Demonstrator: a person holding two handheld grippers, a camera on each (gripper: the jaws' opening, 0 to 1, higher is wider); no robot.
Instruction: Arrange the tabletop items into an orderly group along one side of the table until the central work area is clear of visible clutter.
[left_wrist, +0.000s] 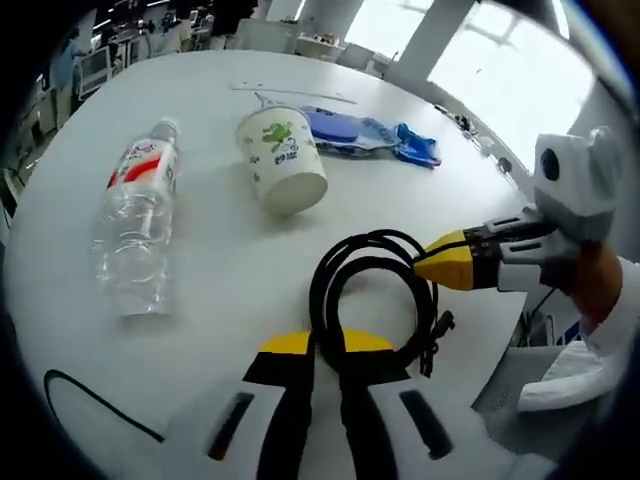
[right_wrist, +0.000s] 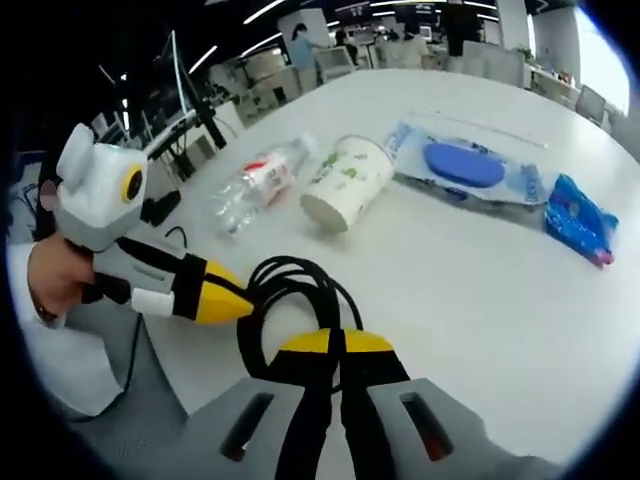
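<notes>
Both grippers meet at the coiled black cable (left_wrist: 375, 300) near the table's (left_wrist: 200, 100) near edge. The left gripper (left_wrist: 327, 345) is clenched on the coil; the right gripper (right_wrist: 335, 345) likewise pinches it. Farther in lie a bottle (left_wrist: 138, 225) and cup (left_wrist: 282, 160), both tipped over. Beyond them, toward the far edge, rest a clear packet (right_wrist: 465, 168) and blue wrapper (right_wrist: 580, 218).

Nothing here reads clearly — the plastic bottle (left_wrist: 137, 225) wears a red and white label, its lettering too blurred to make out. The paper cup (left_wrist: 281, 158) carries green print and a small line of characters — too small to tell.
</notes>
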